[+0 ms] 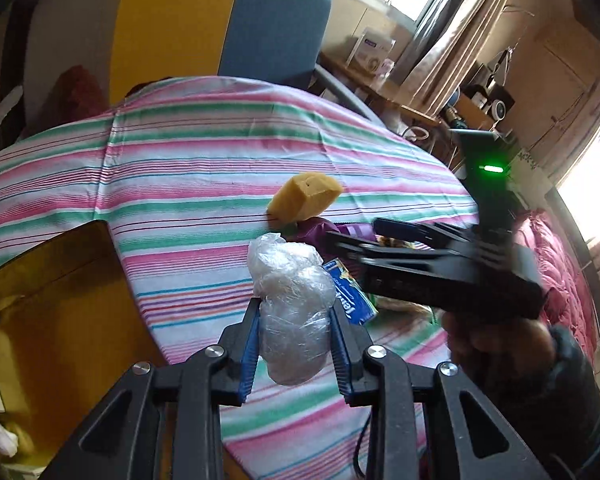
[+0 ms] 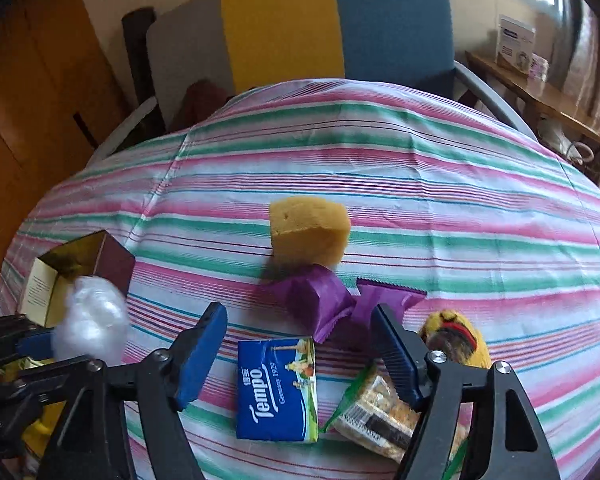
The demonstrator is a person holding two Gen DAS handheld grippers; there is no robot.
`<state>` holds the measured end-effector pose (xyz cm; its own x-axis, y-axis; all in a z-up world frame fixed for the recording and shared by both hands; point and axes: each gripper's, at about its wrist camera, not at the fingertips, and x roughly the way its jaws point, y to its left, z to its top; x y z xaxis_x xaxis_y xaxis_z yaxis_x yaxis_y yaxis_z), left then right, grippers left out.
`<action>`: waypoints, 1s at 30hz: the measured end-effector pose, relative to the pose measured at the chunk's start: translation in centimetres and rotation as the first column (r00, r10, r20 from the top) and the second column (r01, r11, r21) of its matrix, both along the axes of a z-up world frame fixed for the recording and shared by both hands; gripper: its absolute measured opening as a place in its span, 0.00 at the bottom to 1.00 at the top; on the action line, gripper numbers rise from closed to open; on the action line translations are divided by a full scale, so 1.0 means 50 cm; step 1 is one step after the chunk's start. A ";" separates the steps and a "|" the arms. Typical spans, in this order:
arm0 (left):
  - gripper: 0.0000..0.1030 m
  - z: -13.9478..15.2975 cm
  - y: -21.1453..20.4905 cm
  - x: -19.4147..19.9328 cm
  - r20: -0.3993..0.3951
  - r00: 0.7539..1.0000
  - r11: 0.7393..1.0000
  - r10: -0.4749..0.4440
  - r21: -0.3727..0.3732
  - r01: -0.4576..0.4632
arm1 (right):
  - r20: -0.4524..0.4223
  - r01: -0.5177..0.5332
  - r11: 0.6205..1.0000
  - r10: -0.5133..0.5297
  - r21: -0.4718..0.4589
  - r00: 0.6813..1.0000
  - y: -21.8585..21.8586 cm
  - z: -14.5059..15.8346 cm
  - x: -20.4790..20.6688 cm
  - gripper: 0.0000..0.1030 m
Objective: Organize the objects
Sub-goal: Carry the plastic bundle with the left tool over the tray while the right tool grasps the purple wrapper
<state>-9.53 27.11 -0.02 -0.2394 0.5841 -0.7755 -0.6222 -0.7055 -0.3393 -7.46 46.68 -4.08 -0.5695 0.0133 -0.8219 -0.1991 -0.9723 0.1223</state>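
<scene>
A: Item one, nearest: left gripper (image 1: 294, 344), clamped on a clear plastic wad (image 1: 290, 316), lifted clear of the striped cloth (image 1: 180, 168). Likely bound for the box.

B: Right gripper (image 2: 300, 354)?

A: Tongs apart, nothing between the pads. It hangs over the loose lot, probably choosing the next piece. Under it: blue Tempo tissue pack (image 2: 278, 390), flat; just beside that, a clear-wrapped snack bar (image 2: 380, 416); a yellow soft toy (image 2: 456, 338) at the right finger.

B: Further out?

A: Two purple sachets (image 2: 320, 300), touching; behind them a yellow sponge (image 2: 310, 228), standing alone.

B: Containers?

A: One open carton (image 2: 80, 268), dark outside, gold-lined, at the cloth's left edge, flap out. Its contents I cannot tell; the wad hangs in front of its mouth in the right view.
</scene>
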 end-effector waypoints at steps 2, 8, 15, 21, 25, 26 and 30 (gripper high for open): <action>0.30 0.011 -0.029 0.009 -0.001 1.000 1.000 0.006 0.015 -0.006 | 0.048 -0.043 0.998 0.040 0.052 0.998 -0.007 -0.016 -0.031 0.73; 0.30 0.029 -0.124 0.024 0.019 0.997 0.996 0.072 0.043 -0.072 | 0.196 -0.076 0.992 0.055 0.101 0.979 0.007 -0.092 -0.106 0.46; 0.30 0.042 -0.250 0.036 0.009 0.985 0.983 0.175 0.051 -0.175 | 0.157 -0.046 0.994 0.029 0.102 0.987 -0.002 -0.077 -0.082 0.42; 0.30 0.046 -0.343 0.062 0.006 0.967 0.965 0.254 0.066 -0.254 | 0.029 -0.084 0.996 0.084 0.025 0.996 -0.054 -0.006 -0.014 0.42; 0.30 0.043 -0.399 0.080 -0.003 0.953 0.952 0.303 0.056 -0.302 | 0.007 -0.170 0.984 0.171 -0.048 0.985 -0.132 0.002 0.023 0.42; 0.30 0.040 -0.417 0.085 0.002 0.947 0.945 0.323 0.054 -0.322 | 0.010 -0.202 0.978 0.203 -0.055 0.979 -0.154 -0.005 0.033 0.42; 0.30 0.028 -0.475 0.096 0.012 0.921 0.920 0.390 0.045 -0.390 | 0.072 -0.278 0.960 0.279 -0.032 0.957 -0.221 -0.058 0.060 0.42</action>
<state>-4.75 3.35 1.35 -0.4533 0.4795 -0.7514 -0.2993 -0.8759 -0.3784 -4.47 35.61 -6.97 -0.4845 -0.1552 -0.8609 0.0699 -0.9879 0.1387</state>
